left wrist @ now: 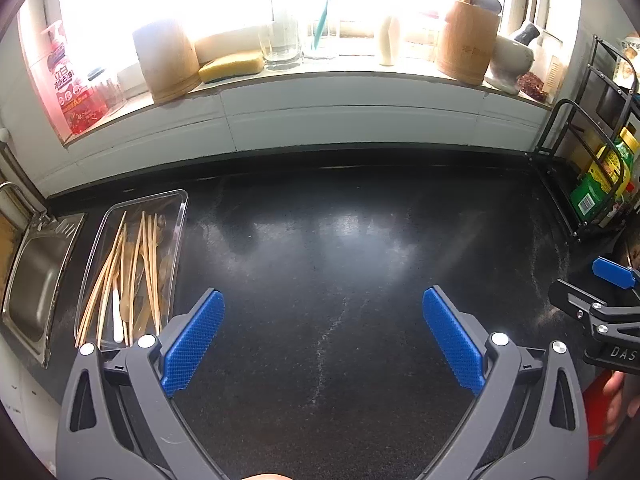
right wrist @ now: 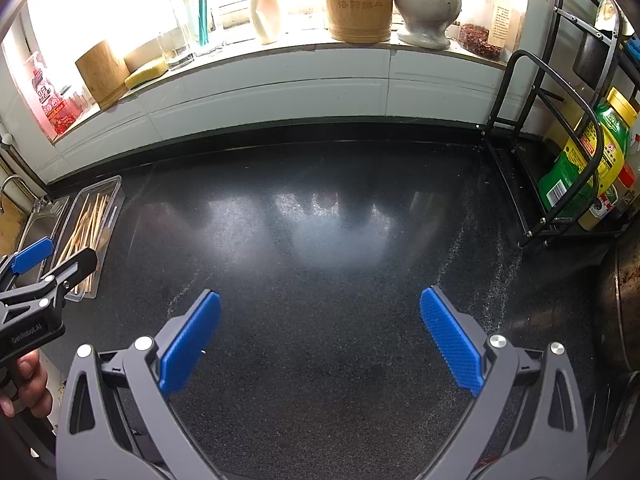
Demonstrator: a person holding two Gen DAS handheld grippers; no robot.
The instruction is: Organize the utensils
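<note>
Black speckled counter [left wrist: 320,260] below a bright windowsill [left wrist: 320,76], clear tray [left wrist: 182,216] of chopsticks [left wrist: 120,272] beside the sink [left wrist: 36,272], left gripper [left wrist: 320,340] and right gripper [right wrist: 320,340] both spread wide, holding nothing

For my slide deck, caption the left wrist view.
Open left gripper above dark counter, clear tray of chopsticks beside sink.

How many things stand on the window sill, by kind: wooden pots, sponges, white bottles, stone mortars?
Wooden pots: 2
Sponges: 1
White bottles: 1
Stone mortars: 1
Total: 5
</note>
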